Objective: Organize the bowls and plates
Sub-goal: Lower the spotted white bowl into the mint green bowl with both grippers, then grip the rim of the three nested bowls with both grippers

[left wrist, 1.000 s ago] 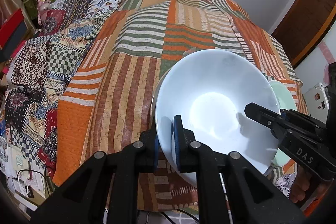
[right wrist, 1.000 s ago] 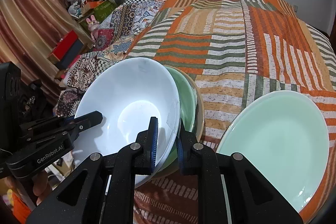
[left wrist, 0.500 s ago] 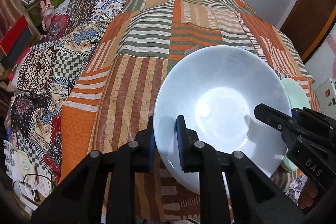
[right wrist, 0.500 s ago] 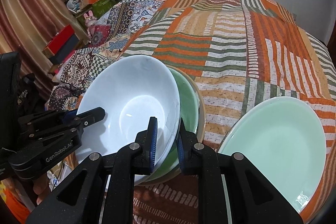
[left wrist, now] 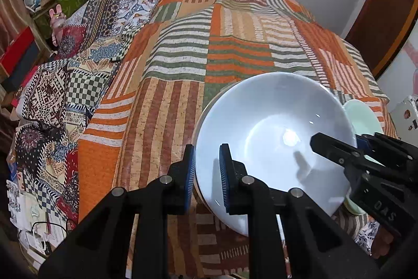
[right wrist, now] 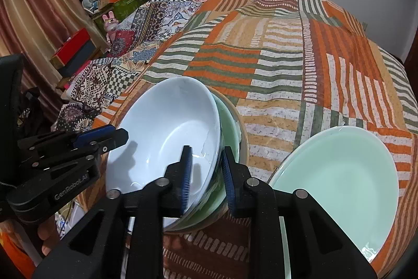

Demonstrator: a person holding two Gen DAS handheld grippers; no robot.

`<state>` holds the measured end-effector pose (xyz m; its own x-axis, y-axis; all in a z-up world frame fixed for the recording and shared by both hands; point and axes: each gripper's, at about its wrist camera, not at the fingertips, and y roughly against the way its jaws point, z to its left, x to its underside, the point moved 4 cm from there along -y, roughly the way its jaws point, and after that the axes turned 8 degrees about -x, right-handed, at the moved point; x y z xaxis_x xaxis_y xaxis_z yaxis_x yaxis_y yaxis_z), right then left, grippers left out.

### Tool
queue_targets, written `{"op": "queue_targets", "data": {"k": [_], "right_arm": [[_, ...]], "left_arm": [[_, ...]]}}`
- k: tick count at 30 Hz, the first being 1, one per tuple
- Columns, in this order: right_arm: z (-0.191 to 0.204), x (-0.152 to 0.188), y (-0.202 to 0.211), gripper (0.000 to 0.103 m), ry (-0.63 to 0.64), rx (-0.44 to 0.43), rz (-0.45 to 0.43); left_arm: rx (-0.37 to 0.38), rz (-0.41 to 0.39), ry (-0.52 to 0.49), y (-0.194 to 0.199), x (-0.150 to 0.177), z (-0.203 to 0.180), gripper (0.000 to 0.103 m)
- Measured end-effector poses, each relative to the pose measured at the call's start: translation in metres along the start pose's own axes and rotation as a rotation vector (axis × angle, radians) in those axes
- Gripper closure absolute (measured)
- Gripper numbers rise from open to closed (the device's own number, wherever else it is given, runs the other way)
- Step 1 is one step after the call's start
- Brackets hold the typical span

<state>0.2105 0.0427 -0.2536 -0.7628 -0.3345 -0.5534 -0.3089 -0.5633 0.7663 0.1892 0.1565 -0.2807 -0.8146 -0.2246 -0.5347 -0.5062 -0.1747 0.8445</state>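
Observation:
A pale blue bowl (left wrist: 274, 132) (right wrist: 167, 127) sits nested in a green bowl (right wrist: 230, 122), which sits in a tan bowl (right wrist: 241, 130), on the striped bedspread. My left gripper (left wrist: 206, 169) straddles the blue bowl's left rim, jaws slightly apart around it. My right gripper (right wrist: 205, 169) straddles the right rims of the stacked bowls, jaws slightly apart. A mint green plate (right wrist: 337, 174) (left wrist: 363, 119) lies right of the stack. Each gripper shows in the other's view, the left one (right wrist: 115, 137) and the right one (left wrist: 329, 145).
The orange, green and white striped bedspread (left wrist: 235, 49) stretches away behind the bowls. A patterned quilt (left wrist: 65, 75) lies at the left. Boxes and toys (right wrist: 104, 4) crowd the far left corner. A brown door (left wrist: 386, 4) stands at the right.
The blue bowl has come down level into the stack. Both grippers have loosened a little around the rims.

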Motion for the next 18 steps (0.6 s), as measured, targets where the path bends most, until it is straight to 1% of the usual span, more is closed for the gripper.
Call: {"op": "queue_targets", "data": {"k": [1, 5, 8, 10, 14, 18], "right_arm": [[0.0, 0.0, 0.0, 0.081, -0.005, -0.004, 0.002], [-0.001, 0.001, 0.002, 0.081, -0.012, -0.012, 0.003], [0.001, 0.0, 0.006, 0.081, -0.011, -0.008, -0.022], [0.0, 0.0, 0.008, 0.077, -0.015, -0.014, -0.026], [-0.002, -0.001, 0.008, 0.077, -0.022, -0.023, -0.03], [-0.003, 0.001, 0.009, 0.077, -0.025, -0.028, -0.03]], "left_arm": [[0.003, -0.007, 0.001, 0.004, 0.0, 0.001, 0.086], [0.02, -0.02, 0.025, 0.014, 0.0, 0.01, 0.077], [0.034, -0.025, 0.048, 0.017, 0.0, 0.018, 0.071], [0.045, -0.025, 0.059, 0.018, 0.0, 0.021, 0.068], [0.068, -0.014, 0.071, 0.015, 0.005, 0.023, 0.061], [0.086, 0.021, 0.066, 0.003, 0.01, 0.018, 0.06]]}}
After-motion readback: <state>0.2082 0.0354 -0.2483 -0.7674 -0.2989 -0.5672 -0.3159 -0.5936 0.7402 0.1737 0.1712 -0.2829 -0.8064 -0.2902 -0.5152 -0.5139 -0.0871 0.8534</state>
